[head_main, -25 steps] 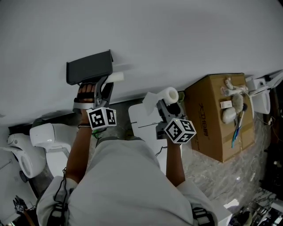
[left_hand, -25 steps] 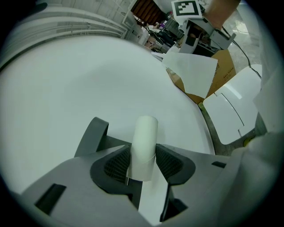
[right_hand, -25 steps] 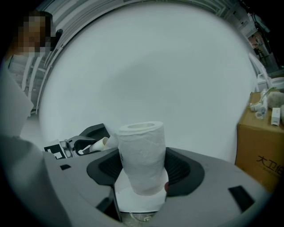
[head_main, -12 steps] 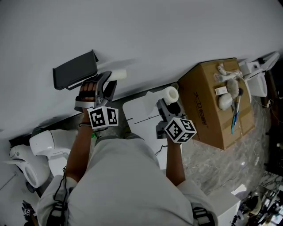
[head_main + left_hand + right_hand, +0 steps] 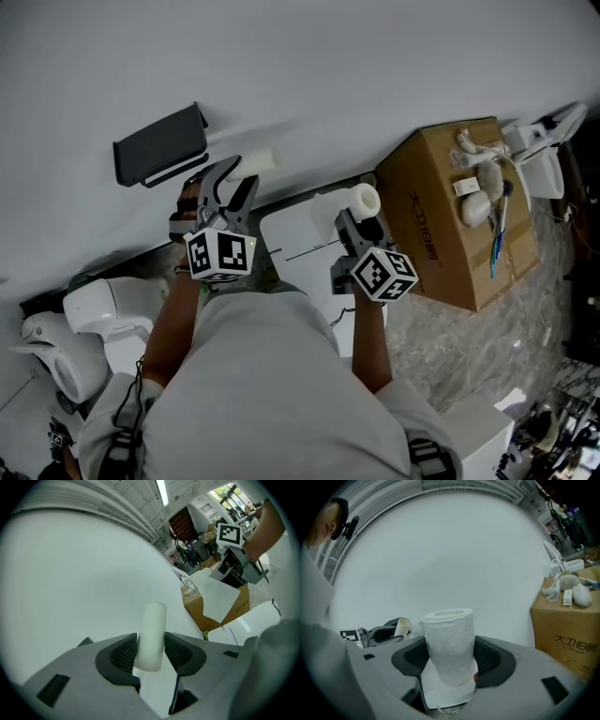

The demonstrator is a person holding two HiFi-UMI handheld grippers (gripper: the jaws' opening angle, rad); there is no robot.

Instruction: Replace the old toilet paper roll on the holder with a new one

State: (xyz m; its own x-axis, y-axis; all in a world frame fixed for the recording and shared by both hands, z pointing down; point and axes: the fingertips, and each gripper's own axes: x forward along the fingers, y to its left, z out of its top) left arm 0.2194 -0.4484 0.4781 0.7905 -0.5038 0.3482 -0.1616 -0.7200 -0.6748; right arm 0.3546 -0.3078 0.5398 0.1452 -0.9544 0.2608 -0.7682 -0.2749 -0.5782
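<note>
We are clamping the left gripper [image 5: 230, 173] on the bare tube [image 5: 253, 161], jaws pressing on its sides and the tube poking out past the tips. We are clamping the right gripper [image 5: 361, 225] on the new roll [image 5: 358, 202]. In the right gripper view the roll is standing upright between the jaws, gripped on its lower half. The holder [image 5: 159, 145] is hanging on the wall just beyond and left of the left gripper, well apart from the right one, its bar hidden under the cover. The left gripper is nearer, but the roll is in the right. We are judging that the roll has to cross leftward past the left gripper, its axis lined up with the bar.
</note>
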